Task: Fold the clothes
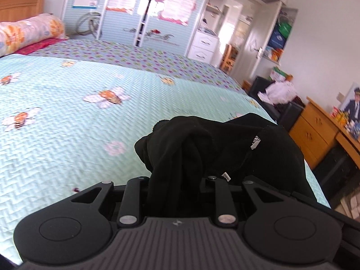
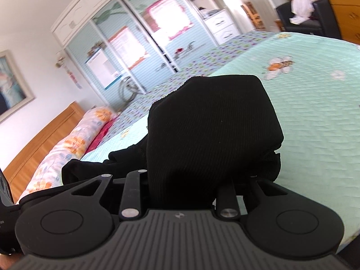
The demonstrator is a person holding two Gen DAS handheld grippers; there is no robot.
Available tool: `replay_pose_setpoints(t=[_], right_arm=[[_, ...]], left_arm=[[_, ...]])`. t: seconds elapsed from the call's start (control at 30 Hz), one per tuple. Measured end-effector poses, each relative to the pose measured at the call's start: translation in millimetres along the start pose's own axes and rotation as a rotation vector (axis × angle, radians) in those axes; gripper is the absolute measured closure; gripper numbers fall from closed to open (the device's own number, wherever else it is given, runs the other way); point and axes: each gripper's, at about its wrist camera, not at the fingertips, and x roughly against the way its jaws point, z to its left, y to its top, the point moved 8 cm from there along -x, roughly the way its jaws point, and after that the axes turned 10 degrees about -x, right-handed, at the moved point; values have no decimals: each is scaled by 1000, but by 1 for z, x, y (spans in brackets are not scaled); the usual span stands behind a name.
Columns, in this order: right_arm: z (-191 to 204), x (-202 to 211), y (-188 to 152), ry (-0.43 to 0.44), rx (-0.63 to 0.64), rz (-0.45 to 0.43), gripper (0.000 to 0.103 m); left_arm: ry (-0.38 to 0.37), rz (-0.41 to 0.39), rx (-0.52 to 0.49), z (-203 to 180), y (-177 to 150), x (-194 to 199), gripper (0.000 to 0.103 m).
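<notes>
A black ribbed garment (image 1: 202, 144) is lifted above the bed, bunched and draped over both tools. In the left wrist view my left gripper (image 1: 177, 164) is shut on a gathered fold of it, with small white labels showing on the cloth; the fingertips are buried in fabric. In the right wrist view my right gripper (image 2: 186, 153) is shut on another part of the black garment (image 2: 209, 121), which hangs over the fingers and hides them. More black cloth trails off to the left below that gripper.
A bed with a mint quilt printed with bees (image 1: 67, 117) lies below. A floral bolster (image 1: 29, 33) rests by the wooden headboard. Sliding wardrobe doors (image 1: 139, 11) stand behind. A black chair with white clothes (image 1: 279, 94) and a wooden dresser (image 1: 315, 130) stand at the right.
</notes>
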Motion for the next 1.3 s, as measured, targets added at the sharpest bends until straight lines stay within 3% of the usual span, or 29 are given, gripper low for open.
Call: replay_pose_setpoints(t=[0.43,0.53,0.57,0.6,0.7,0.9,1.03,1.2,1.3], right_arm=[[112,-34,-24,164,175,57,73],[125,-58,-42,176,200,100,63],[128,-66,-48,179,209,117,48],[125,-75,-59,158,211,152,37],[100,-99,-100,59,195,290,36],[38,-83,-175,-28,137,456,36],[19,-60,-195,-66,119,474,36],[31,-41,-179,-38,127,410,35],[42,-32,-176,-17,159,384,35]], left_arm=[[176,-203,111,106,35,70,75],[247,-237,119,137,33,69,64],[294,-215,118,151,25,64,55],[333,-172,130,165,14,58,52],[348,-34,250,200,-33,43,51],[359,29,340,233,-101,46,50],[354,23,295,222,-102,48,49],[312,-9,247,202,-96,54,38],[309,-25,222,196,-108,58,38]])
